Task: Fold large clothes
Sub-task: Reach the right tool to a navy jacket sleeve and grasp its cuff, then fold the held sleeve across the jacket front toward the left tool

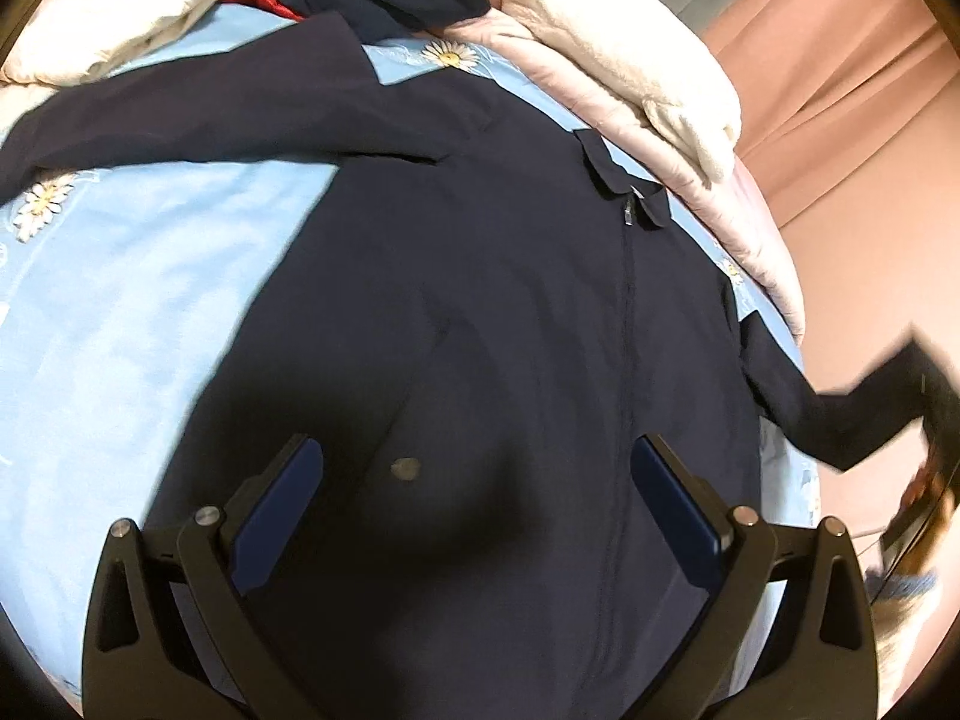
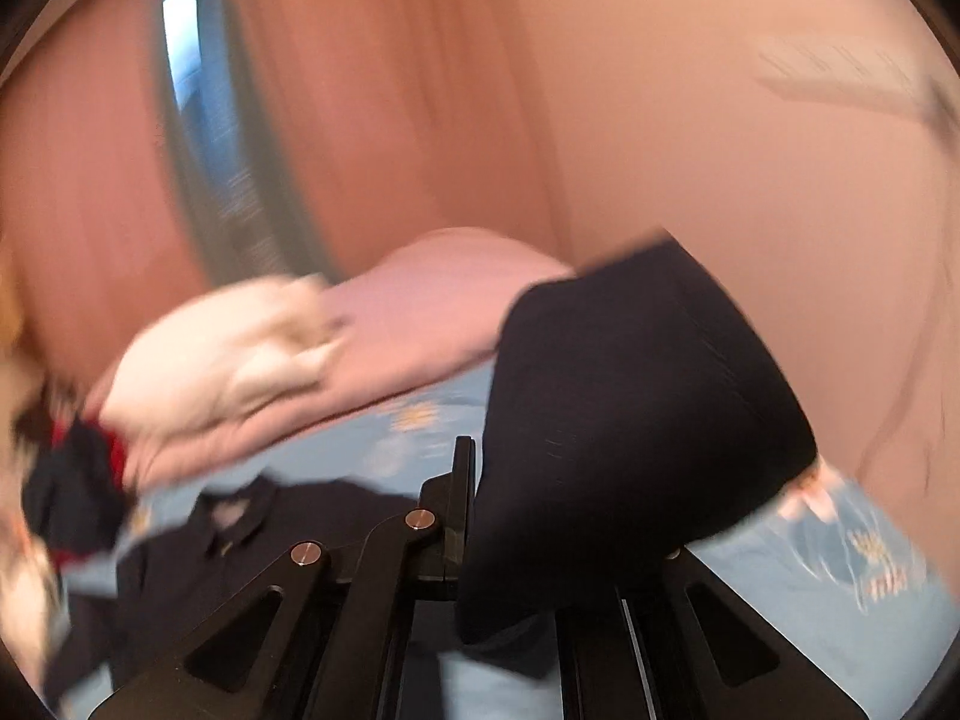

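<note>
Blue daisy bedsheet | navy jacket flat | left claw wide, empty | right claw clamps sleeve

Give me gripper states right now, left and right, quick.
Left gripper: open, holding nothing, above the navy jacket on the bed.
Right gripper: shut on the jacket's sleeve, lifted off the blue sheet.

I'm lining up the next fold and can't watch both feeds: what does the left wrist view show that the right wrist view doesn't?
Only the left wrist view: the open left gripper over the jacket spread flat, its zipper, and its other sleeve lying out.

Only the right wrist view, blurred: the right gripper shut on the sleeve, lifted up.

Both: the blue sheet, the pink quilt and the white blanket.
</note>
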The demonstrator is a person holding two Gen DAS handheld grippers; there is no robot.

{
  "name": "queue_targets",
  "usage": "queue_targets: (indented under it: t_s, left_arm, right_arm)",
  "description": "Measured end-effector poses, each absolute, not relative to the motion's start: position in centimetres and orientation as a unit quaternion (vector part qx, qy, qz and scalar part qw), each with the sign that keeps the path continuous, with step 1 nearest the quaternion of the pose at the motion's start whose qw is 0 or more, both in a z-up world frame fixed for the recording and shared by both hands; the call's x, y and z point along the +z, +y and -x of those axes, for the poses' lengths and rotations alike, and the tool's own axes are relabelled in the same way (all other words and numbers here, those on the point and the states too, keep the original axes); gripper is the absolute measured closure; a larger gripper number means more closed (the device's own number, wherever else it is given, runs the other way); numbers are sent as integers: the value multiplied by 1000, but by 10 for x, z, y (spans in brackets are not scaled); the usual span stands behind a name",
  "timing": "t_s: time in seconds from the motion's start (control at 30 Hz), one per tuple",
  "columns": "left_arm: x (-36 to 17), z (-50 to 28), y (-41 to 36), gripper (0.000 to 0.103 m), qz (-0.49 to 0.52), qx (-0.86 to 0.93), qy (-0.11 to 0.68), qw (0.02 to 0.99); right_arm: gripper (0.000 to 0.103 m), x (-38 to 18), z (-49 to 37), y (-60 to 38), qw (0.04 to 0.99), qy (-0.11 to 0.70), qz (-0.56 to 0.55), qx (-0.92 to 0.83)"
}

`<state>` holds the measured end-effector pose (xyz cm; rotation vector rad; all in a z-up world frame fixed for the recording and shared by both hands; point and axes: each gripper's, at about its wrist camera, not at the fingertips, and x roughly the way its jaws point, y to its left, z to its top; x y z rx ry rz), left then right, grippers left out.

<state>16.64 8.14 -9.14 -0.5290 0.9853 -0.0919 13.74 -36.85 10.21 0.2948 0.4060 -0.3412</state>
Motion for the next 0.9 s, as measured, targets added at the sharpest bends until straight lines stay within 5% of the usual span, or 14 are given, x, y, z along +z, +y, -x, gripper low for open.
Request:
queue_targets:
  t_s: [0.3,0.33,0.4,0.57,0.8,0.9]
  left_arm:
    - [-97,-148,135,0,268,3,457,848]
    - [-99,-148,139,0,267,9,459,847]
    - [-101,-151,141,0,263,16,464,846]
    - [-102,-159,134,0,253,5,465,848]
    - [-82,-194,101,0,262,-86,440,855]
    - [-73,-218,83,0,272,-132,430,851]
  right_arm:
    - [95,25,-248,-117,944,307,122,-17]
    - [91,4,-256,-87,933,326,155,2]
    - [39,-37,-265,-42,896,384,220,39]
    - [35,-76,-248,-8,862,416,264,118]
    - [34,-20,-216,-99,880,406,130,208]
    - [22,10,-215,-183,901,390,9,191]
